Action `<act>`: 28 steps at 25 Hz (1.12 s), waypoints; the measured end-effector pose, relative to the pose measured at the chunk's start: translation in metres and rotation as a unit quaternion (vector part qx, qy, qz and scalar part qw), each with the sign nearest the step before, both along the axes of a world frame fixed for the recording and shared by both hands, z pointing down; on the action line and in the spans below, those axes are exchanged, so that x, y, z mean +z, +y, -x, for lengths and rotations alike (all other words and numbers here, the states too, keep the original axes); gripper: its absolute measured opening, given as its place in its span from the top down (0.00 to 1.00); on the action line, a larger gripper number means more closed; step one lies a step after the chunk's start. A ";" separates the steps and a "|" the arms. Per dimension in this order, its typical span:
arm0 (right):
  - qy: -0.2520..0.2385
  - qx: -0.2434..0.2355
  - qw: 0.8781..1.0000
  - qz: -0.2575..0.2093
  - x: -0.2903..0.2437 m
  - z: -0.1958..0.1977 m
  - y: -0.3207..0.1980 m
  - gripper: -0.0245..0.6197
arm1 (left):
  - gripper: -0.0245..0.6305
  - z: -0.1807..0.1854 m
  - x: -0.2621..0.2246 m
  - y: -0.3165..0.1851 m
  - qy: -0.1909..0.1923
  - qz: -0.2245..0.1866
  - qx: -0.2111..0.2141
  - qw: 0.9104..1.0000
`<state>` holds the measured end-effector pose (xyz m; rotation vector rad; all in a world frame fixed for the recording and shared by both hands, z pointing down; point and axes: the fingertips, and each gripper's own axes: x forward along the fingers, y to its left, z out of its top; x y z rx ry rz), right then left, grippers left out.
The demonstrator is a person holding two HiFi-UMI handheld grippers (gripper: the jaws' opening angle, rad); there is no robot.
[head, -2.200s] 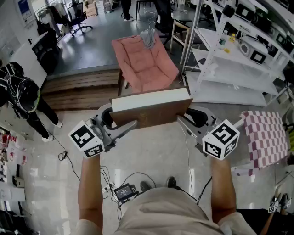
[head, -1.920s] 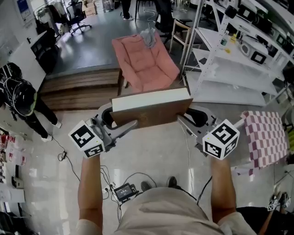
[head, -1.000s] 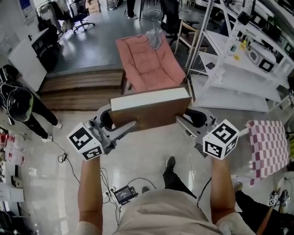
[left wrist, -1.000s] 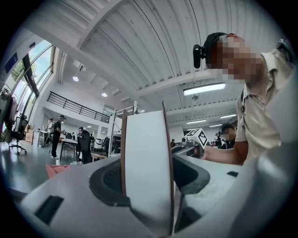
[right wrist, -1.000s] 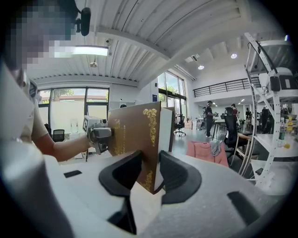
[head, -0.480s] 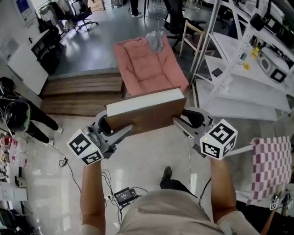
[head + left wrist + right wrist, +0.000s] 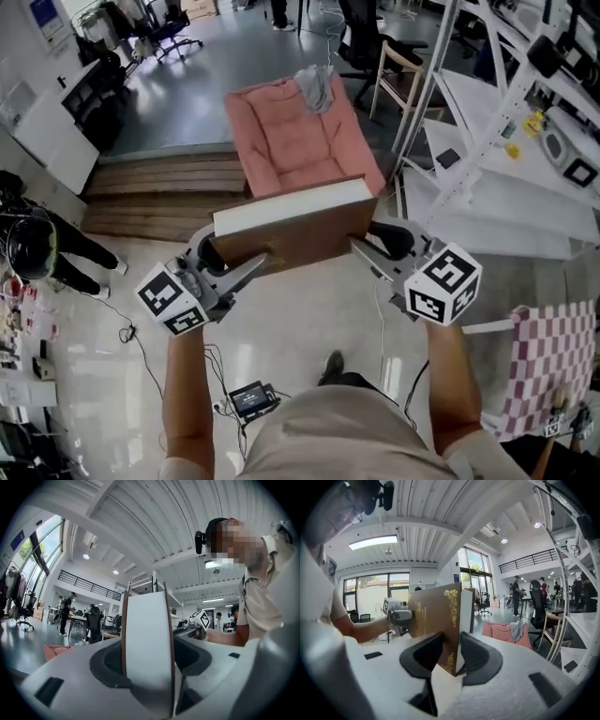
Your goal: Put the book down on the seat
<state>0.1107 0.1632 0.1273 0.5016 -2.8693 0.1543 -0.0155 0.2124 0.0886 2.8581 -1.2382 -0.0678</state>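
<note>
Brown hardcover book [image 7: 295, 230] with white page edges and gold stamping hangs in mid-air at the centre of the head view, over the glossy pale floor [image 7: 300, 319], gripped at both ends. At its left end the left gripper [image 7: 236, 270] has both jaws pressed against the covers, with the page block filling the gap between them. At its right end the right gripper [image 7: 367, 251] is clamped the same way on a corner. Just beyond the book, upper centre, stands a pink cushioned chair [image 7: 295, 131]; the book is held clear of its seat. A grey cloth [image 7: 317, 86] drapes over the chair's back. Left of the chair runs a low wooden platform [image 7: 155, 178], and white metal shelving [image 7: 487, 178] fills the upper right.
</note>
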 end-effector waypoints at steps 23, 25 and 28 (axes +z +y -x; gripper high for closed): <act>0.006 0.054 0.999 0.001 0.006 -0.013 -0.150 0.80 | 0.57 -0.007 0.008 -0.166 0.008 -0.001 0.059 0.998; 0.009 0.066 0.998 0.000 0.011 -0.004 -0.169 0.80 | 0.57 0.003 0.014 -0.188 0.011 -0.003 0.071 0.997; 0.007 0.084 0.996 0.002 0.021 0.012 -0.201 0.80 | 0.57 0.020 0.023 -0.224 0.010 -0.005 0.082 0.997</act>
